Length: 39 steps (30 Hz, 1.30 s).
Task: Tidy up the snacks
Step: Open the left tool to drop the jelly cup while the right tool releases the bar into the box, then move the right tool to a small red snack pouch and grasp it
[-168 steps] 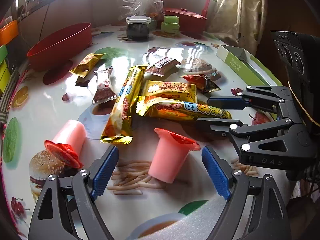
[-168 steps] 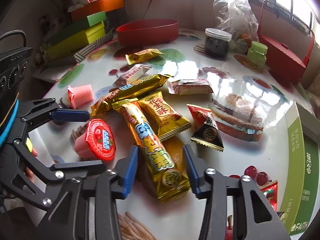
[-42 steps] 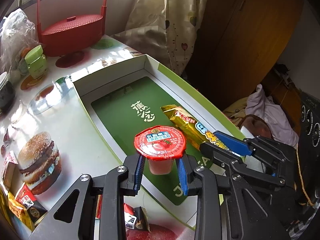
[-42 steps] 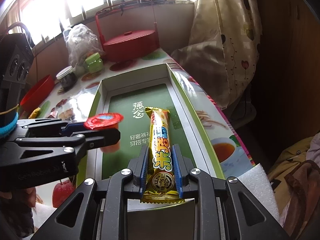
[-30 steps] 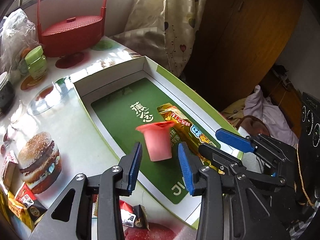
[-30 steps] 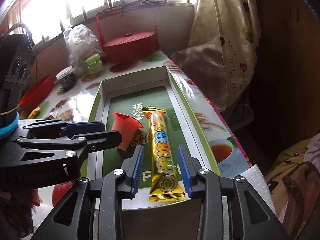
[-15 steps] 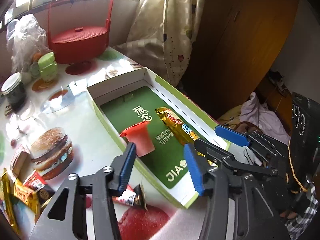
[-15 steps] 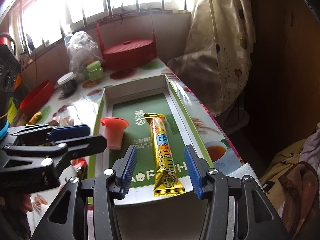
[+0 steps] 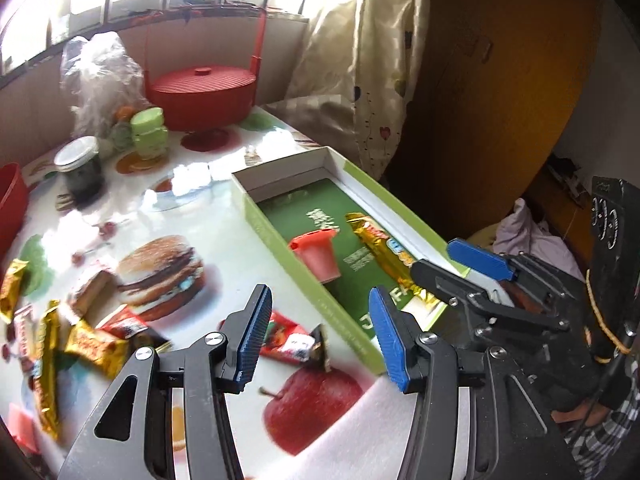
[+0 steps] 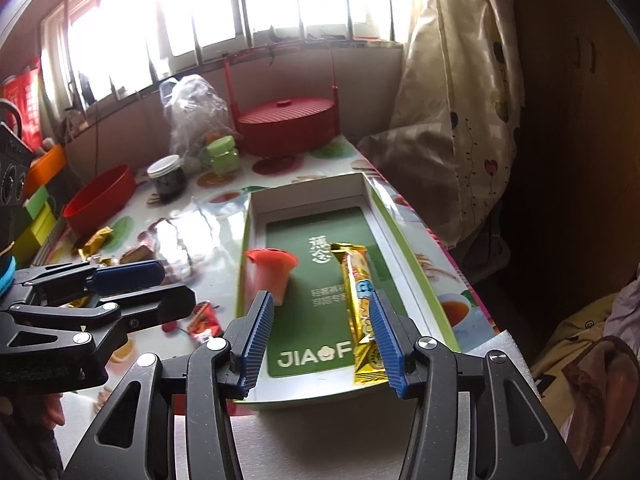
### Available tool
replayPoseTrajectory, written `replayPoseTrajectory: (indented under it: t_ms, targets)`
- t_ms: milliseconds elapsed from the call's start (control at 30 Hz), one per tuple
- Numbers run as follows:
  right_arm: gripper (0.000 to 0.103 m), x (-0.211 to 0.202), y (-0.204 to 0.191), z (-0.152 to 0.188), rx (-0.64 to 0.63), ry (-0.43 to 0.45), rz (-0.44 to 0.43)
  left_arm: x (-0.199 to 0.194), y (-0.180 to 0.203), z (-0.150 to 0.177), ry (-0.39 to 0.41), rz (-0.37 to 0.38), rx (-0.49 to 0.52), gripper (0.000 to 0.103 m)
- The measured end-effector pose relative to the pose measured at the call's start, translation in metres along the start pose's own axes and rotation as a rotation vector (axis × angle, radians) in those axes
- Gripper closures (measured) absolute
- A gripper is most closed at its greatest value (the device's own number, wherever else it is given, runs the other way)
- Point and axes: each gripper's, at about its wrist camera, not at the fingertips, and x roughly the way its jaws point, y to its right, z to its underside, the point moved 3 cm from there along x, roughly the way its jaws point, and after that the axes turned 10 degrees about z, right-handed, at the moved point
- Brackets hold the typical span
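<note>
A shallow green-lined box (image 9: 404, 206) (image 10: 384, 208) lies at the table's right edge. In it a pink jelly cup (image 9: 318, 254) (image 10: 272, 274) stands upright and a long gold snack bar (image 9: 384, 252) (image 10: 360, 300) lies beside it. My left gripper (image 9: 316, 336) is open and empty, back over the table near the box's near corner. My right gripper (image 10: 320, 340) is open and empty above the box's near end. Several loose snack packets (image 9: 92, 344) lie at the left.
A red lidded basket (image 9: 202, 92), green jars (image 9: 150, 136), a dark jar (image 9: 82, 170), a plastic bag (image 10: 192, 104) and a red bowl (image 10: 100, 200) stand at the back. A curtain (image 10: 452, 100) hangs past the right edge. A small red packet (image 9: 292, 340) lies beside the box.
Both grippers let go of the jelly cup and the gold bar in the box, opened, and pulled back and up from it. The left view has swung toward the table.
</note>
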Motion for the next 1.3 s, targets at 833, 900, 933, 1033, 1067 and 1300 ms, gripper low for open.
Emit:
replayPoseTrajectory:
  t_ms: [833,900,933,1033,1067,1300]
  targets:
    - [0.054,0.010,-0.088,0.016,-0.195,-0.044,-0.165,-0.069,-0.096,0.058,0.078,-0.184,-0.179,0.051]
    - [0.054,0.012,-0.095,0.016,-0.228,-0.044,-0.189,-0.073,-0.106,0.062,0.080,-0.204,-0.202,0.051]
    - [0.054,0.013,-0.102,0.018,-0.267,-0.044,-0.210,-0.075,-0.111,0.063,0.082,-0.211,-0.210,0.051]
    - [0.053,0.021,-0.114,0.022,-0.357,-0.048,-0.176,-0.082,-0.123,0.068,0.089,-0.234,-0.228,0.051]
    - [0.053,0.024,-0.117,0.024,-0.388,-0.048,-0.161,-0.084,-0.128,0.069,0.089,-0.243,-0.237,0.051]
    - [0.053,0.042,-0.128,0.034,-0.493,-0.082,-0.115,-0.092,-0.148,0.079,0.093,-0.276,-0.282,0.051]
